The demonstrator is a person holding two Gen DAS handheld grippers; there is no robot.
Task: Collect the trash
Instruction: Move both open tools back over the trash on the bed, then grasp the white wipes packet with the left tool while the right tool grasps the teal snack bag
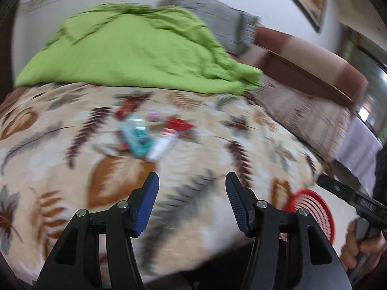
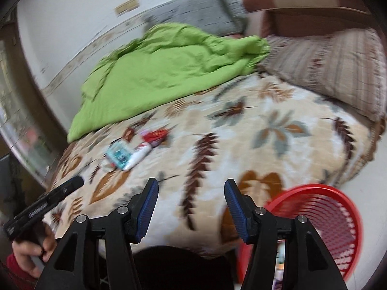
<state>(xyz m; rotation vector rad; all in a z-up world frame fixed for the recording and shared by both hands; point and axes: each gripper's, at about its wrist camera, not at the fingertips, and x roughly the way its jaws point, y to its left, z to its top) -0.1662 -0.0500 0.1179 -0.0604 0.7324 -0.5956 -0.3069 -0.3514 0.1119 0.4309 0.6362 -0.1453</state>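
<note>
A small heap of trash lies on the leaf-patterned bedspread (image 1: 72,169): a teal packet (image 1: 137,137), a white tube (image 1: 163,145), a red wrapper (image 1: 180,123) and a small pink piece (image 1: 154,115). My left gripper (image 1: 192,181) hovers short of the heap, open, with nothing between its blue pads. The right wrist view shows the same teal packet (image 2: 118,155), white tube (image 2: 140,154) and red wrapper (image 2: 157,134) far to the upper left of my right gripper (image 2: 191,181), which is open and holds nothing. A red mesh basket (image 2: 326,212) stands on the floor by the bed.
A crumpled green blanket (image 1: 135,48) covers the far side of the bed, with a grey pillow (image 1: 217,17) behind it and a striped pillow (image 2: 326,67) by the brown headboard (image 1: 314,67). A hand (image 1: 355,246) grips the other tool. Both views are motion-blurred.
</note>
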